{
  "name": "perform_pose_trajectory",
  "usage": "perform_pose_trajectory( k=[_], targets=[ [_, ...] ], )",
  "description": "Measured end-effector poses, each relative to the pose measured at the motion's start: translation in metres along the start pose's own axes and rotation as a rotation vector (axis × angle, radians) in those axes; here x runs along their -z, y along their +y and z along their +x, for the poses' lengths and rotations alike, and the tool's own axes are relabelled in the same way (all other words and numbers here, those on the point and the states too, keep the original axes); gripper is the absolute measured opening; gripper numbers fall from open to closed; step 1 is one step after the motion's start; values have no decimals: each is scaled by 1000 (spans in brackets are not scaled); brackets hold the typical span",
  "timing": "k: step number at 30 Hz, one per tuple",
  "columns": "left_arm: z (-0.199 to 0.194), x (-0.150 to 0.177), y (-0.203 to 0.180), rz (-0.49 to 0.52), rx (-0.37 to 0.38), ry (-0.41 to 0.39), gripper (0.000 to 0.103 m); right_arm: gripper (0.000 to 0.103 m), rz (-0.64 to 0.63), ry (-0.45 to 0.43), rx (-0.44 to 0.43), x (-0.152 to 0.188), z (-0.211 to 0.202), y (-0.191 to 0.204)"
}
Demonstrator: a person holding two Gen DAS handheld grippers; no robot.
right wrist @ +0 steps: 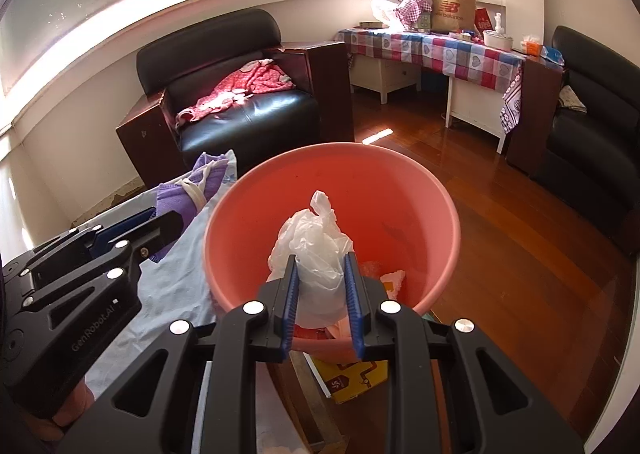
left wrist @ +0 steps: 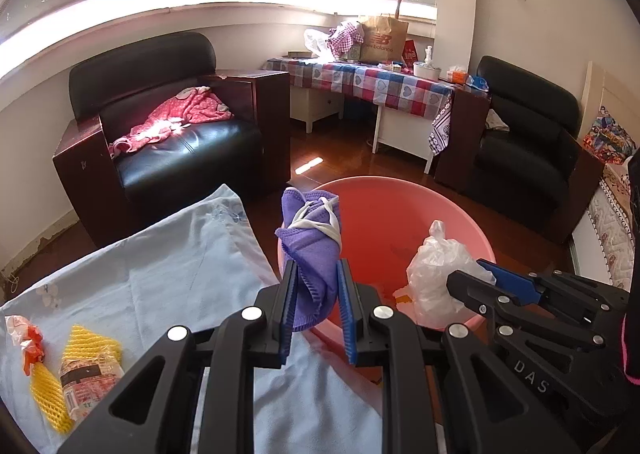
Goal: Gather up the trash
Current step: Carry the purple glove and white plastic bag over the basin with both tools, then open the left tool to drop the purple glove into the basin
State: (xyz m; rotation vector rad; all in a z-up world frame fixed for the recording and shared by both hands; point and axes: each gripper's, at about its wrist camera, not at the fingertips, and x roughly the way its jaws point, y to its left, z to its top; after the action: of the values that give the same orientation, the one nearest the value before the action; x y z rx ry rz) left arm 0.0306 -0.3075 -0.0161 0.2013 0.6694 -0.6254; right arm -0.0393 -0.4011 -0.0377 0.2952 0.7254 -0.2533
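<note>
My left gripper (left wrist: pixel 316 286) is shut on a purple face mask (left wrist: pixel 312 238) with white ear loops, held at the left rim of the pink basin (left wrist: pixel 472 222). My right gripper (right wrist: pixel 321 274) is shut on a crumpled clear plastic bag (right wrist: pixel 312 238), held over the basin (right wrist: pixel 440 190). The bag also shows in the left wrist view (left wrist: pixel 436 274), and the mask in the right wrist view (right wrist: pixel 180 194). Some scraps lie in the basin bottom (right wrist: pixel 392 278).
A light blue cloth (left wrist: pixel 160 278) covers the table at the left, with yellow foam nets (left wrist: pixel 48 394) and a wrapper (left wrist: pixel 88 374) on it. A yellow box (right wrist: pixel 352 378) lies below the basin. Black armchairs (left wrist: pixel 180 126) and a checkered table (left wrist: pixel 380 78) stand beyond.
</note>
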Motion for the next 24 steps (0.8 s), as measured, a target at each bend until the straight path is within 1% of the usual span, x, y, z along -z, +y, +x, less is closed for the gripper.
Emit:
perform_pose_trajectory(
  k=[5,14,22,24],
  targets=[
    [22,-5,-4,-10,23,32,19,22,31,10,24,-1,10,-7],
    [46,-15,-14,24,39,39,19,22,51,18,49,-3,24,-11],
    [62,-13,-6,-17,78,74,19,22,49,31,58,-1,33,-13],
    [65,-11,-5,-17,76,81,19,22,52,35,56,-1,35,-15]
  ],
)
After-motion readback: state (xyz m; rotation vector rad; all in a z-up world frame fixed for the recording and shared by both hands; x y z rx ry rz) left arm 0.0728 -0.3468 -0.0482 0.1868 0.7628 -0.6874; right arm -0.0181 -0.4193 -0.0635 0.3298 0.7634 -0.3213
